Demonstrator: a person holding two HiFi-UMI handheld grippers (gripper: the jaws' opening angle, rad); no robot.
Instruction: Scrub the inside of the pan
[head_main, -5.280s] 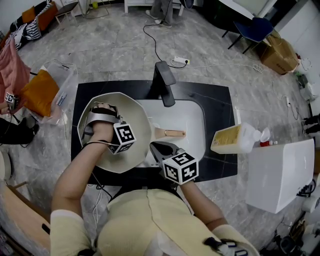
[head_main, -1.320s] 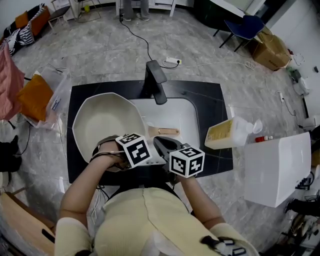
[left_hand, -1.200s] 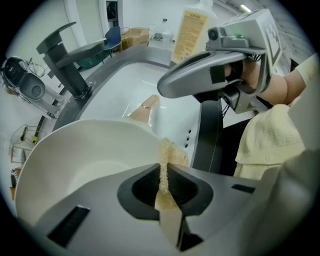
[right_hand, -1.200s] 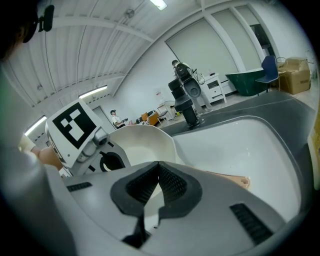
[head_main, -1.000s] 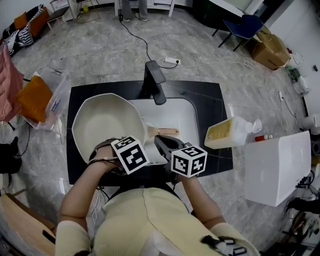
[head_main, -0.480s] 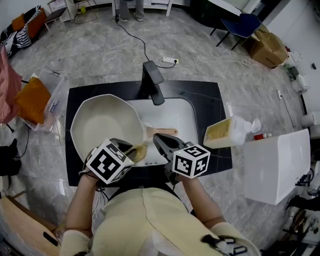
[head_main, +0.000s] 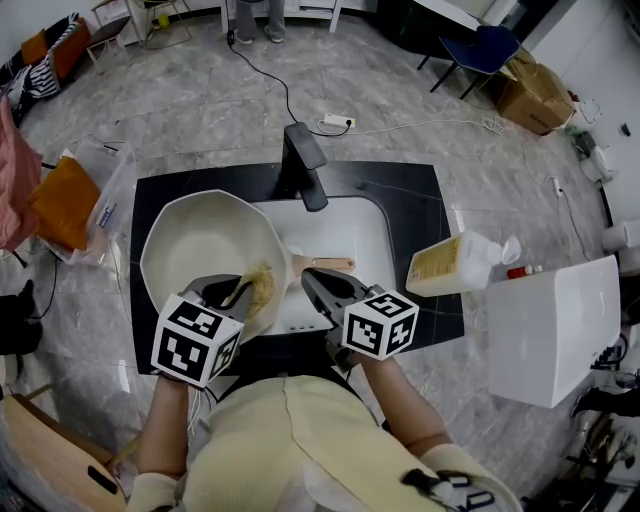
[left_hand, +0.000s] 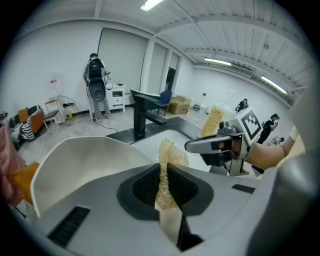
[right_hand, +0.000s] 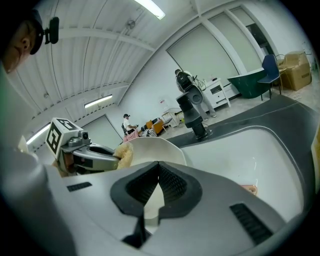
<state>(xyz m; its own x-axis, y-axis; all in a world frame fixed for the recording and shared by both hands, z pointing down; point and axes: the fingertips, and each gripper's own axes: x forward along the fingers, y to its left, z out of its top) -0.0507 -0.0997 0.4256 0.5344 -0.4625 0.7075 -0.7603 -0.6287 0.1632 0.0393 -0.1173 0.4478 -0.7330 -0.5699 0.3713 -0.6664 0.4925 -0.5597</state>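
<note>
The cream pan (head_main: 200, 250) rests on the black counter at the sink's left edge, its wooden handle (head_main: 336, 264) reaching over the basin. My left gripper (head_main: 245, 291) hangs over the pan's near right rim, shut on a tan scrub pad (head_main: 261, 287). In the left gripper view the scrub pad (left_hand: 170, 154) sticks up from the left gripper (left_hand: 162, 172), with the pan (left_hand: 80, 160) beyond. My right gripper (head_main: 310, 282) sits at the rim beside the handle. The right gripper (right_hand: 159, 170) looks shut on the pan's cream edge (right_hand: 149, 206).
A black faucet (head_main: 305, 165) stands behind the white sink (head_main: 365, 235). A yellow soap bottle (head_main: 460, 270) lies on the counter's right end, beside a white box (head_main: 560, 340). Bins and cloth sit on the floor at left.
My left gripper has drawn back from inside the pan to its near right rim and turned, so the scrub pad now shows. The right gripper has stayed at the rim by the handle.
</note>
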